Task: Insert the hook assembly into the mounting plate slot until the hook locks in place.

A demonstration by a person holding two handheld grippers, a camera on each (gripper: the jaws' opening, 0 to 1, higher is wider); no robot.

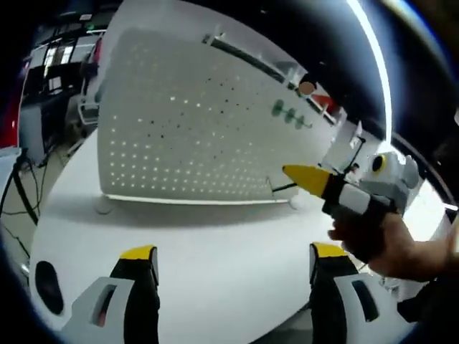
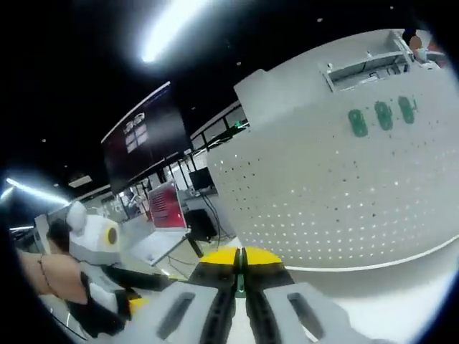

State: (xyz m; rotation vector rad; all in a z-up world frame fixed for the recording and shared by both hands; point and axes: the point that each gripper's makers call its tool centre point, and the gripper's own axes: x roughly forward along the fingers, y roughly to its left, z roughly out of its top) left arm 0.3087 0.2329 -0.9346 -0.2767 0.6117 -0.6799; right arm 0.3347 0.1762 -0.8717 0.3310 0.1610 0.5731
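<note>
- Left gripper view: the left gripper stands at the bottom of the frame, jaws wide apart, with nothing between them.
- The pegboard, taken to be the mounting plate, stands upright on the white bench at upper centre, dead ahead of the jaws and well apart from them.
- The right gripper enters from the right edge, held in a hand. Its yellow tips are together and point left toward the board's lower right corner. A thin dark wire, probably the hook, juts from those tips; too small to confirm.
- Right gripper view: the right gripper's jaws are closed at bottom centre. A green sliver shows in the seam; what is pinched cannot be told.
- The pegboard occupies the right half, near and just above the tips, its long edge running along the bench.
- Three green marks sit at the board's upper right.
- Judgement: the right gripper is the nearer; the coming move is a short advance into a hole.
</note>
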